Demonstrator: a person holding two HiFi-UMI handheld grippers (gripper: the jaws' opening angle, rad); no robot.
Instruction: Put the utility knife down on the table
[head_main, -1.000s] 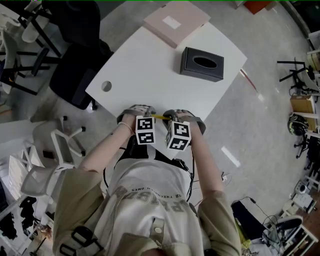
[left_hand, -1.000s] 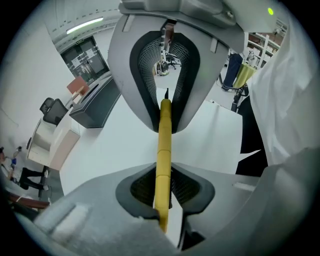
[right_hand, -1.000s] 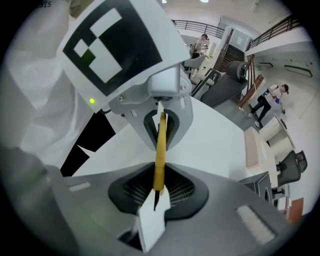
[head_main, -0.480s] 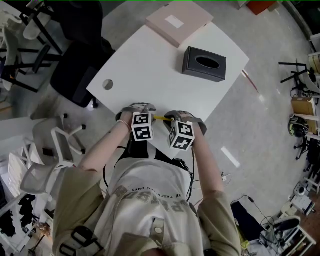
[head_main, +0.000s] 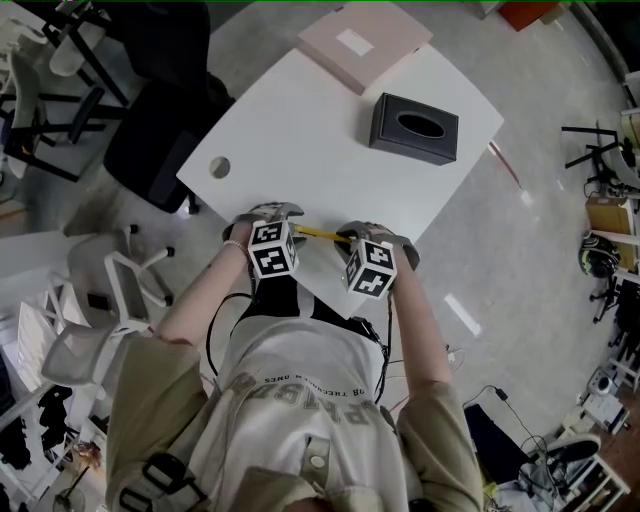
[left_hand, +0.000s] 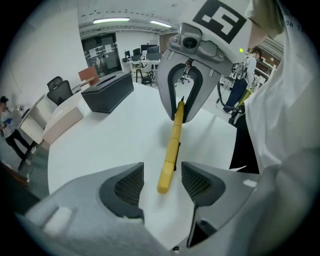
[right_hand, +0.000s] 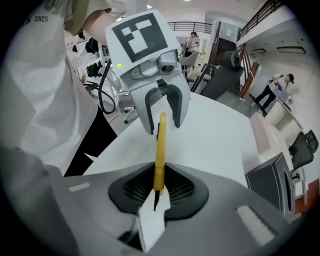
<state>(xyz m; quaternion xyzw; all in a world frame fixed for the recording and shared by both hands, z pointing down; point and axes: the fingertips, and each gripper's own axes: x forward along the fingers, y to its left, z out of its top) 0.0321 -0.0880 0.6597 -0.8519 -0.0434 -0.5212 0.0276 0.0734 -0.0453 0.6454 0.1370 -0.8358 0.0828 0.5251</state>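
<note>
One slim yellow utility knife (head_main: 320, 234), one end clenched in right tongs (right_hand: 159, 187), other loose between opening left tongs (left_hand: 161, 182)

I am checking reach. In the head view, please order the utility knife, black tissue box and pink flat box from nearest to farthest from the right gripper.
1. utility knife, held in the right gripper.
2. black tissue box, mid-table, slightly right.
3. pink flat box, far edge of the table.

Head camera looks steeply down over the table (head_main: 330, 130); gripper cameras, close in, seemingly face each other along the utility knife (left_hand: 172, 145).
</note>
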